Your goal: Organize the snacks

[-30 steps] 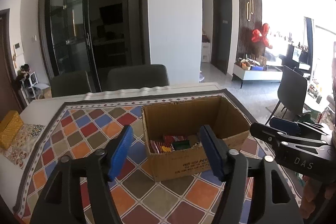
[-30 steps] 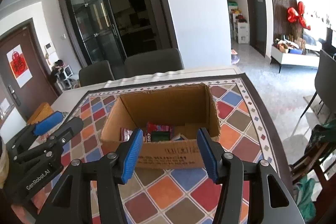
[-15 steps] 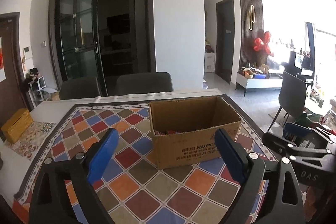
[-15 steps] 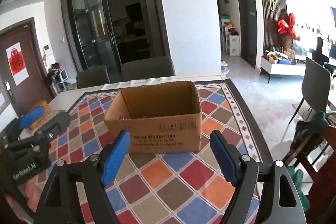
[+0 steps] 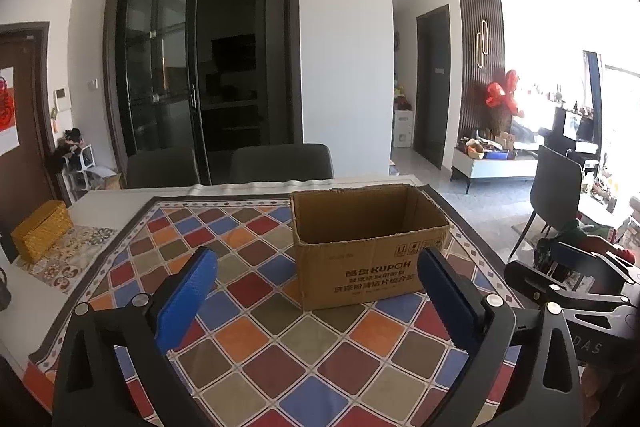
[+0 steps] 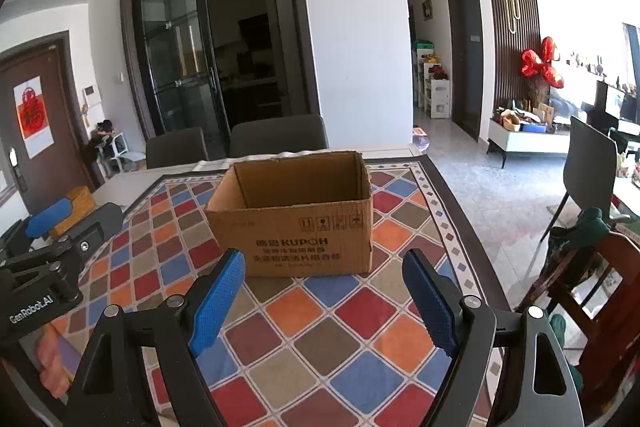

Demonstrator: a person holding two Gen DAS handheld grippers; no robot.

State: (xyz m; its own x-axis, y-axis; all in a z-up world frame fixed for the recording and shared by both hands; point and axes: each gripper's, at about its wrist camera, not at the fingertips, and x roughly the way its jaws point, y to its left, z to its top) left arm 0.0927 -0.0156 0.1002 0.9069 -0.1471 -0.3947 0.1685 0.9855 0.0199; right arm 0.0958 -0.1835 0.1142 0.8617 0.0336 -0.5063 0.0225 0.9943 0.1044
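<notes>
**Hovering empty-handed short of the snack box**

Standing on the checked tablecloth (image 5: 256, 347), the cardboard box (image 5: 372, 267) sits at twelve o'clock of the right gripper (image 6: 320, 301) and at one o'clock of the left gripper (image 5: 316, 297). Both sets of jaws have just been opening and now gape wide, released, with nothing between them. No snacks show from here; the box's near wall hides its floor. Reaching in blind could snag a pad on the rim and shove the light box across the cloth.
</notes>
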